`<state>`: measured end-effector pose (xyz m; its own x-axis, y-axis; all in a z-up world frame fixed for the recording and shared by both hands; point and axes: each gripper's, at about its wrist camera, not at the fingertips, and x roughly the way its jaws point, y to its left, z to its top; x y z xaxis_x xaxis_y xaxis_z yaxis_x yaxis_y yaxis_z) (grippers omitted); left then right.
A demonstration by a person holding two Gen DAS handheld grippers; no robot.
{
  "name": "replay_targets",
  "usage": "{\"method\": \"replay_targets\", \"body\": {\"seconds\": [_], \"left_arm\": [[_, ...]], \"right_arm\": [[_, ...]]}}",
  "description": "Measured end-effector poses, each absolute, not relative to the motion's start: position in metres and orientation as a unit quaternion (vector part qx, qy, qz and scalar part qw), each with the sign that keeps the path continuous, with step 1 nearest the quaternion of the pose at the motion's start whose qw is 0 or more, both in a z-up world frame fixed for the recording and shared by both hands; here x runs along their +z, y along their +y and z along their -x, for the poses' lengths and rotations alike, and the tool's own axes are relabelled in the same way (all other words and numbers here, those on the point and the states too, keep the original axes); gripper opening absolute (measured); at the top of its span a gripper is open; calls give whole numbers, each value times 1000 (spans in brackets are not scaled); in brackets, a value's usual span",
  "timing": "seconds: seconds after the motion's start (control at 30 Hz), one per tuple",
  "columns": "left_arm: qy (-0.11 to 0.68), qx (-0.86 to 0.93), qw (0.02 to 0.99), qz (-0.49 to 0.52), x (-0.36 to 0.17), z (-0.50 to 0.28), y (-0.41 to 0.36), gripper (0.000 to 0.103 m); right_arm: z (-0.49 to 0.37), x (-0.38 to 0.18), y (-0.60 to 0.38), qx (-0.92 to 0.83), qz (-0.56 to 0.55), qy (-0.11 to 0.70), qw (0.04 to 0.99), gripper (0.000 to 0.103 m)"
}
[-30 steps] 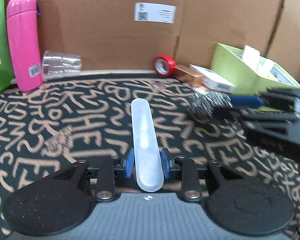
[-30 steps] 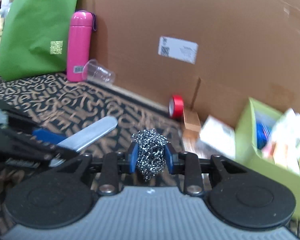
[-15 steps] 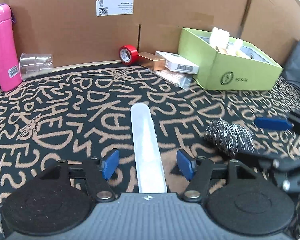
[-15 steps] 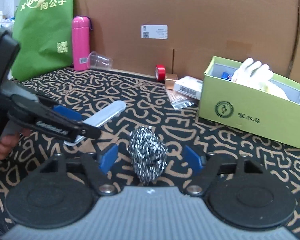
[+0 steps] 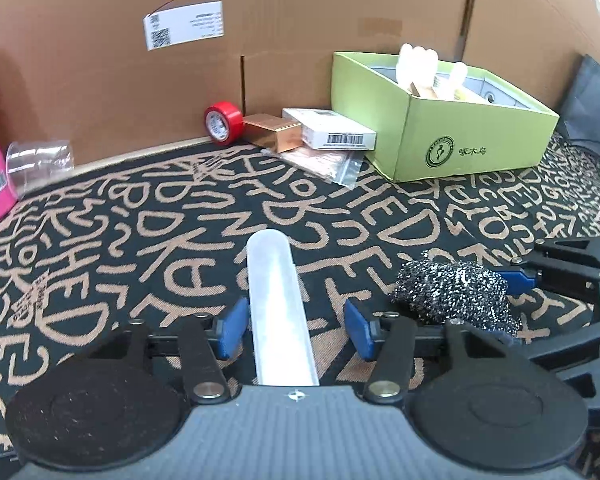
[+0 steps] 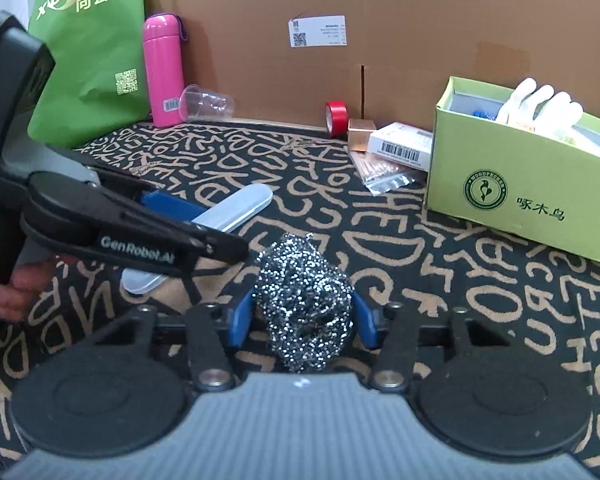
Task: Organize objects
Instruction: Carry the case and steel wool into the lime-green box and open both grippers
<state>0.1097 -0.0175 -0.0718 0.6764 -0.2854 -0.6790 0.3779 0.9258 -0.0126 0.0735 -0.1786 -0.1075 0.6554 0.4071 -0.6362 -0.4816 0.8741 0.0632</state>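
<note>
A long translucent white case (image 5: 278,308) lies on the patterned mat between the blue pads of my left gripper (image 5: 294,330), which is open with gaps on both sides. It also shows in the right wrist view (image 6: 236,210). A steel wool scrubber (image 6: 304,308) rests on the mat between the pads of my right gripper (image 6: 300,322), whose jaws stand close around it with small gaps. The scrubber also shows in the left wrist view (image 5: 454,294), right of the case.
A green open box (image 6: 516,196) with white gloves stands at the right. Red tape (image 6: 336,118), a copper box (image 6: 362,130), a white carton (image 6: 404,146) and a foil packet (image 6: 384,174) lie by the cardboard wall. A pink bottle (image 6: 162,68), clear cup (image 6: 206,102) and green bag (image 6: 90,52) are back left.
Both grippers lowered their objects onto the mat and opened. In the last half second the right jaws narrowed around the scrubber, and the left jaws narrowed slightly around the case.
</note>
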Motion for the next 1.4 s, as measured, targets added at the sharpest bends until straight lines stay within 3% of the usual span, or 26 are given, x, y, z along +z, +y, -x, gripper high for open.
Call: {"method": "replay_targets", "body": {"seconds": [0.07,0.13,0.4,0.7,0.9,1.13,1.4], "left_arm": [[359,-183,913,-69,-71,-110,-19,51],[360,-185,912,-65,-70,-109,-18,29],[366,-210,906,-24,-57,-97,-21,28],[265,-275,924,-10,17,-107,-70,28],[242,-290,926,-8,48,-146,-118,28],[251,-257,933,-32,43,-202,-167,28],[283,-241,927,-47,18,-238,-191,28]], "right_arm": [[-72,-107,-179,241,60,332,910,41],[-71,-107,-180,240,60,331,911,40],[-60,-97,-193,245,38,323,913,39],[-56,-40,-238,184,48,244,951,38],[-74,0,-280,104,72,186,974,38],[-128,17,-329,8,65,156,986,38],[-195,-19,-362,-20,43,191,980,38]]}}
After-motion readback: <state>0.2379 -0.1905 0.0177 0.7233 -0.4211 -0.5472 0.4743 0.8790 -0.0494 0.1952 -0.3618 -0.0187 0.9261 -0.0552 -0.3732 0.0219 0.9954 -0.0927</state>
